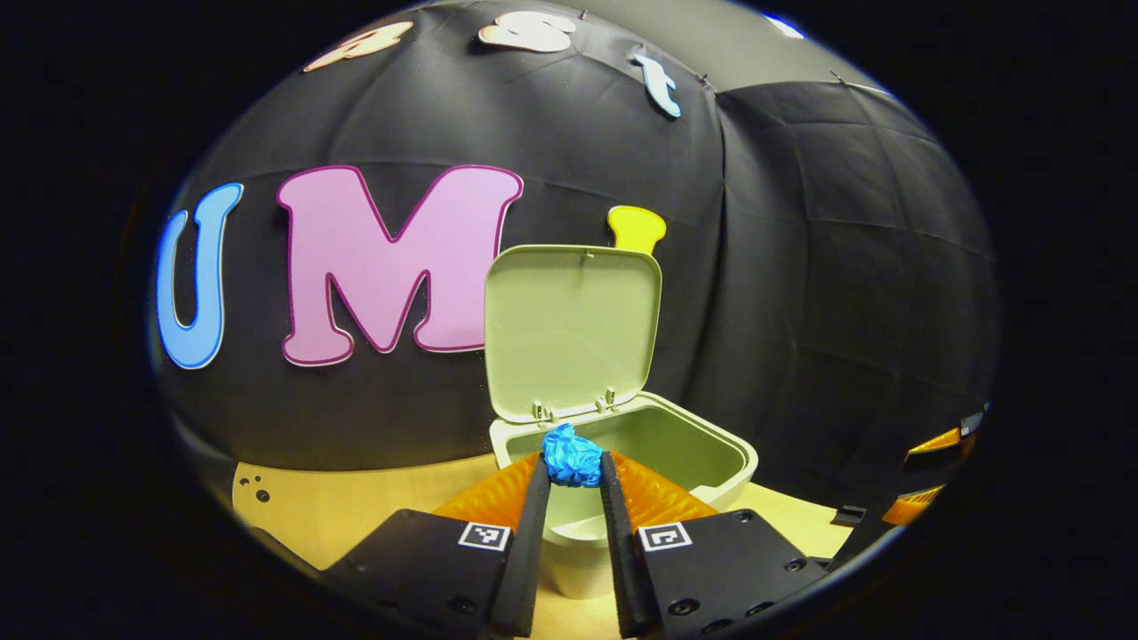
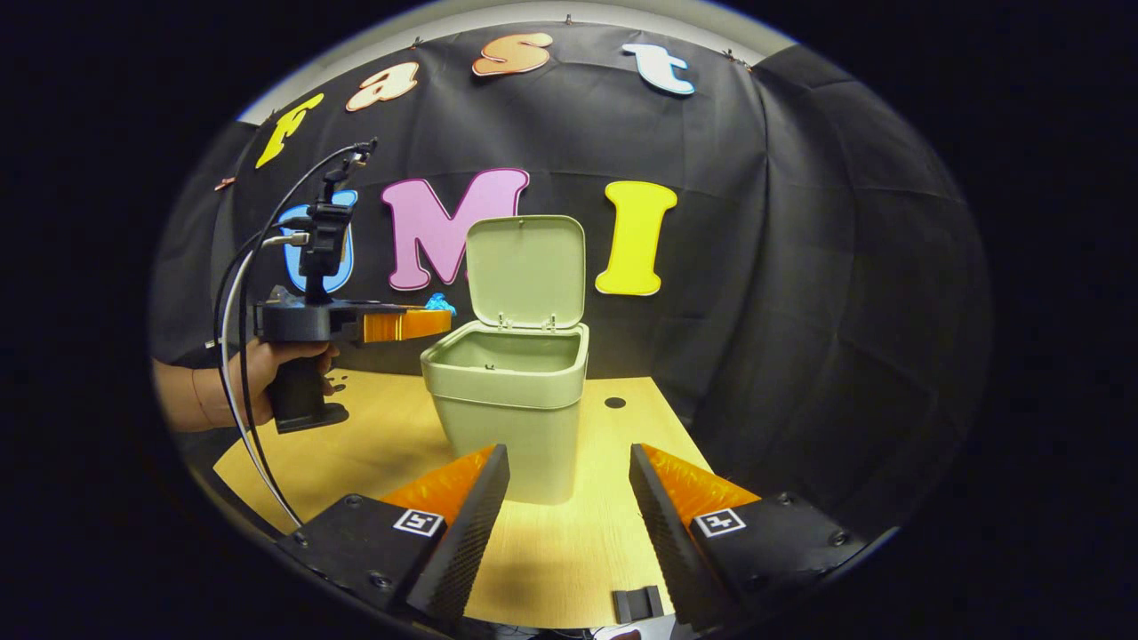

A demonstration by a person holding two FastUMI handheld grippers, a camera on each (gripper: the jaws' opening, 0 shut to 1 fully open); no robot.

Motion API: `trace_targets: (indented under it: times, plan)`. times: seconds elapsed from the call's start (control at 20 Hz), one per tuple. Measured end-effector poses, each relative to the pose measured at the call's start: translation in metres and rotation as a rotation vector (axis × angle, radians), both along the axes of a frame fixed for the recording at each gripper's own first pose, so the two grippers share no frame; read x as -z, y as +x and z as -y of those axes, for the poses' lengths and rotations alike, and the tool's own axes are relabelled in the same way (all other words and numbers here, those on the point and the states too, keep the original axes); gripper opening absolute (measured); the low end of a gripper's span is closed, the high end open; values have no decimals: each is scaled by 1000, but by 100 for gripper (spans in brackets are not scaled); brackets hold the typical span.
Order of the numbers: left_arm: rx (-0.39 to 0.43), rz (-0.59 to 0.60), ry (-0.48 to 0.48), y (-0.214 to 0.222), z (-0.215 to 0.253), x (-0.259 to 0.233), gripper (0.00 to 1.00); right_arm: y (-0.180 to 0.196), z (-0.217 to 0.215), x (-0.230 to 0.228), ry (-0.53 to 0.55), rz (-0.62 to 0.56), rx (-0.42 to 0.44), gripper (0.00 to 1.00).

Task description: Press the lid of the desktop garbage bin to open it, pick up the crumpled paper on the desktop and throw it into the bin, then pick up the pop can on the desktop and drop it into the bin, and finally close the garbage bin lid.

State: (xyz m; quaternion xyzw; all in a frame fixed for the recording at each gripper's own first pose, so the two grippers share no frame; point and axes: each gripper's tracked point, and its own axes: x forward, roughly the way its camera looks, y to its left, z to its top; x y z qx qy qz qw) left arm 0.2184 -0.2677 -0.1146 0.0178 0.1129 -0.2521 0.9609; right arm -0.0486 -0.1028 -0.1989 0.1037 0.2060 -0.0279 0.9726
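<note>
Left gripper view: one left gripper [image 1: 573, 469] pinches one ball of crumpled blue paper [image 1: 573, 455] between the tips of its two fingers, both pressing on it. The paper hangs at the near rim of one pale green garbage bin [image 1: 711, 444], above the opening. The single lid [image 1: 573, 329] stands upright on two hinges at the back edge. The bin rests on one wooden table [image 1: 356, 507].

Right gripper view: one right gripper [image 2: 562, 498] has its two fingers spread wide apart with nothing between them, low over the table [image 2: 373, 444], in front of the bin [image 2: 507, 409]. The lid [image 2: 526, 271] is raised. To the left, one hand [image 2: 267, 364] holds the left gripper [image 2: 425, 318] level, its tip with the blue paper [image 2: 439, 305] just beside the bin's rim. Two cables [image 2: 233, 356] trail from that gripper. One dark round hole [image 2: 614, 403] marks the tabletop right of the bin.
</note>
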Motion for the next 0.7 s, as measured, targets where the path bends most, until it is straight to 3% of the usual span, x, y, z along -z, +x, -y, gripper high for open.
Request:
trace_targets:
  times: [0.1,0.15,0.3,0.35,0.4,0.45,0.7]
  plan:
    - [1,-11,10,4,6,7,35,2,5,3,1,-6,8,87]
    - [1,-17,19,6,8,10,42,2,7,5,1,-9,9,87]
    - [4,-24,39,10,15,17,48,6,10,6,3,-11,9,87]
    - [9,-26,39,10,17,17,62,7,10,7,4,-11,8,87]
    - [13,-28,37,11,19,19,60,8,9,8,6,-12,0,87]
    - [9,-28,38,11,18,19,76,8,7,9,6,-12,-4,87]
    - [-36,-2,16,5,1,9,91,12,-9,7,21,-5,-42,87]
